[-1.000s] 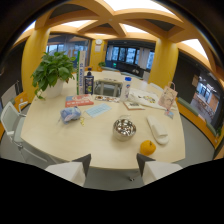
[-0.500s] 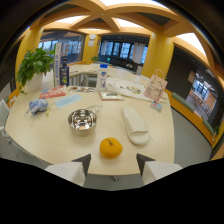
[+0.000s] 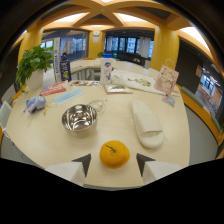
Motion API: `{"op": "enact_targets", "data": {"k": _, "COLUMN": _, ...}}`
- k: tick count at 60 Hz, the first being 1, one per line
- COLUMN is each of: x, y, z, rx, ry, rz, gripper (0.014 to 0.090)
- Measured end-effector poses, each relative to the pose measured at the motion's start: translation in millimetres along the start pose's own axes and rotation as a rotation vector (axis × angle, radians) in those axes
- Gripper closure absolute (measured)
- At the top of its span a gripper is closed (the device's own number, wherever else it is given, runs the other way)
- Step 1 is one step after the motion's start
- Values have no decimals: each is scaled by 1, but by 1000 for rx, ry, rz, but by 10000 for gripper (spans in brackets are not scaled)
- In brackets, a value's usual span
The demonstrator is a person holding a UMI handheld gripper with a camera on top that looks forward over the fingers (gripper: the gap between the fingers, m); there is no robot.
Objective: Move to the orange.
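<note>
Tool: the tool (image 3: 114, 161) is spread wide, gripping nothing, aimed straight at the fruit.
Orange: the orange (image 3: 114, 154) sits on the worktop (image 3: 50, 142), between the fingertips with gaps either side, perhaps slightly ahead.
Neighbours: bowl (image 3: 78, 118) and slipper (image 3: 146, 123) lie beyond, leaving the approach free.

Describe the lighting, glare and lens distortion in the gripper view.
Gripper view: strong fisheye bend, the table rim curving and a dark vignette ringing the scene; bright ceiling panels wash out overhead; the steel bowl shows soft reflections; the orange sits evenly lit between the open fingers, with little shadow.
</note>
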Motion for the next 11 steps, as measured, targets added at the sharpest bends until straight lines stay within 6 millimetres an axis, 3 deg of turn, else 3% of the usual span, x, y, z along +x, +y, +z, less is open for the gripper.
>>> {"op": "enact_targets", "data": {"k": 11, "x": 0, "y": 3, "z": 0, "rx": -13, "ry": -4, "rz": 11, "gripper": 186}}
